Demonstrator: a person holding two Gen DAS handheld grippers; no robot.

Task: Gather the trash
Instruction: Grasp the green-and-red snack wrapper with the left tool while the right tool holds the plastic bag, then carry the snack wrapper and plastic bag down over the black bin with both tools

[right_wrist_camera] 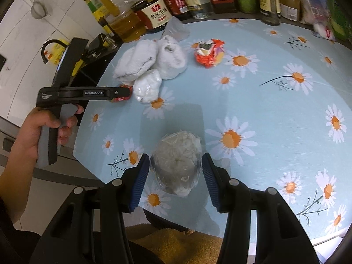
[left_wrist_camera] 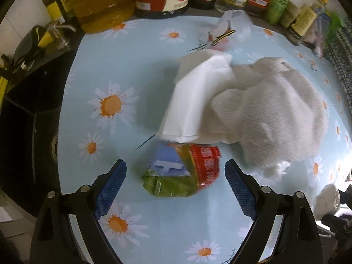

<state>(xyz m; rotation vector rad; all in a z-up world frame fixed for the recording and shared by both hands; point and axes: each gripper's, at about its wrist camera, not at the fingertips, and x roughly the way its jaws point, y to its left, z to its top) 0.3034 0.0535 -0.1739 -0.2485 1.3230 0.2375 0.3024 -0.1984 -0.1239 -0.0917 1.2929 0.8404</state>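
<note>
Holding a clear-wrapped wad (right_wrist_camera: 176,167) between its half-closed jaws above the table's (right_wrist_camera: 275,114) near edge, the right gripper (right_wrist_camera: 175,177) has one piece collected, while the left gripper (left_wrist_camera: 175,173) hangs wide open around the uncollected green-and-red wrapper (left_wrist_camera: 182,171), with white tissues (left_wrist_camera: 253,110) and a red wrapper (right_wrist_camera: 209,52) left further in.

A pale blue tablecloth (right_wrist_camera: 275,118) printed with daisies covers the table ahead of the tongs — bottles (right_wrist_camera: 158,13) line its far edge. Left of them, white wall tiles (right_wrist_camera: 19,50) and a dark sink (left_wrist_camera: 26,132).
</note>
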